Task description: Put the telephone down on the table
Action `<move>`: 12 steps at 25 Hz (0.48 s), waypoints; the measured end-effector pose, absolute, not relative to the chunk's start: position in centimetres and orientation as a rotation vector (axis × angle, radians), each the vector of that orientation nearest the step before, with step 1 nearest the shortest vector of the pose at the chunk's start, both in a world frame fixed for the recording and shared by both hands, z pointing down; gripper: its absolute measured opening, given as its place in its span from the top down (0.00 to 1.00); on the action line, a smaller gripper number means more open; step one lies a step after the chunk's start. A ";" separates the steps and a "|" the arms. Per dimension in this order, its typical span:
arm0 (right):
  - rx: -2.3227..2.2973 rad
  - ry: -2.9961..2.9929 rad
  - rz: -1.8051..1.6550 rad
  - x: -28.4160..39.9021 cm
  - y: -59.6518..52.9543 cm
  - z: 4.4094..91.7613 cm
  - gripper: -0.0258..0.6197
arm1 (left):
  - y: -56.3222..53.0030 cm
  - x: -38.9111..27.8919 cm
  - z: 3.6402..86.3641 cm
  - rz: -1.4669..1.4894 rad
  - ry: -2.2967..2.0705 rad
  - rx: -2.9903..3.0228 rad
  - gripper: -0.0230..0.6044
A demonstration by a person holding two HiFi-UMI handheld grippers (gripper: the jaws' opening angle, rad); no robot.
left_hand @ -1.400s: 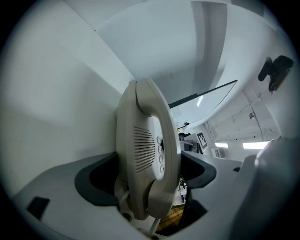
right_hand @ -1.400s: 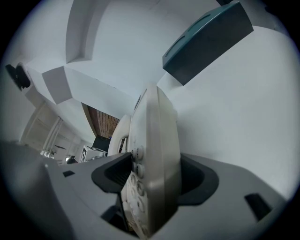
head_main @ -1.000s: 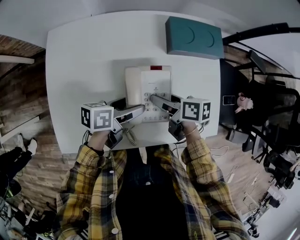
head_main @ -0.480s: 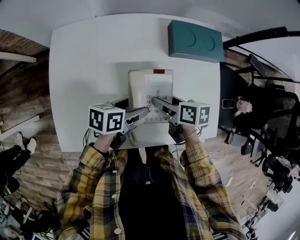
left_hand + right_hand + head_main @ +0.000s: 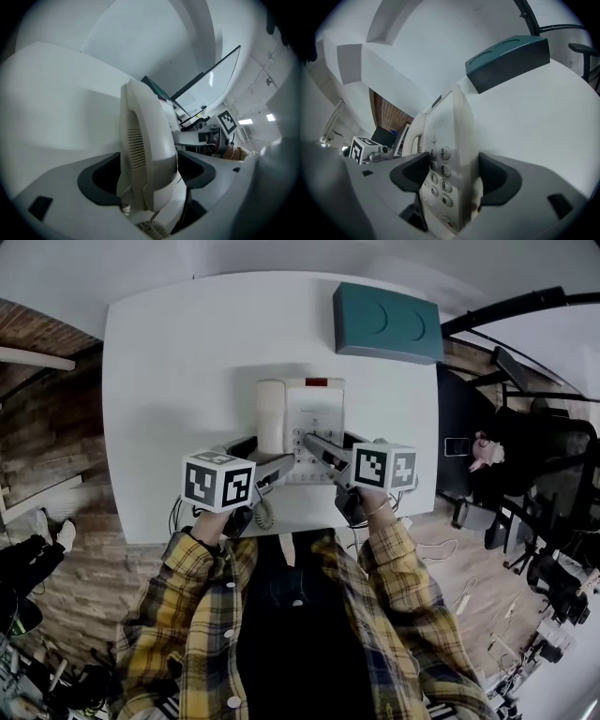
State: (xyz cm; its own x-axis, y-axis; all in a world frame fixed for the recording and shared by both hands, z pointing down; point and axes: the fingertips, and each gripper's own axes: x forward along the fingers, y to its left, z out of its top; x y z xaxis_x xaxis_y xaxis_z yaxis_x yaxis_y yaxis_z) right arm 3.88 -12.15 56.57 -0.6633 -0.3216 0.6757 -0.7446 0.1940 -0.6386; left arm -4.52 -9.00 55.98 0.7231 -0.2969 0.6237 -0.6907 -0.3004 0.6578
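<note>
so, the white table (image 5: 169,381) carries a teal box (image 5: 387,322) at its far right. the telephone (image 5: 317,413) is near the front edge, seemingly resting on it. the left gripper (image 5: 147,176) is clamped on the handset (image 5: 140,126), and the right gripper (image 5: 452,180) is clamped across the telephone's keypad side.
</note>
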 end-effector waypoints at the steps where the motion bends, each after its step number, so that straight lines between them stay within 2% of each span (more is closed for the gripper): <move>1: 1.002 -2.080 1.462 3.9 -12.1 56.5 0.49 | -8.9 -4.5 56.0 0.480 -0.765 1.895 0.34; 12: 1.078 -2.046 1.410 4.2 -11.9 56.2 0.49 | -9.3 -5.0 55.0 0.466 -0.812 1.909 0.35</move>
State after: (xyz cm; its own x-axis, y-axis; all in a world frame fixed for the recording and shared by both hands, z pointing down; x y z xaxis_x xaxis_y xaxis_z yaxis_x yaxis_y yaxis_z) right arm 4.16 -11.89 56.17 -0.6055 -0.3553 0.7121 -0.7920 0.1809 -0.5831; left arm -4.99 -9.31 54.97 0.7038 -0.3375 0.6251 -0.7100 -0.3047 0.6349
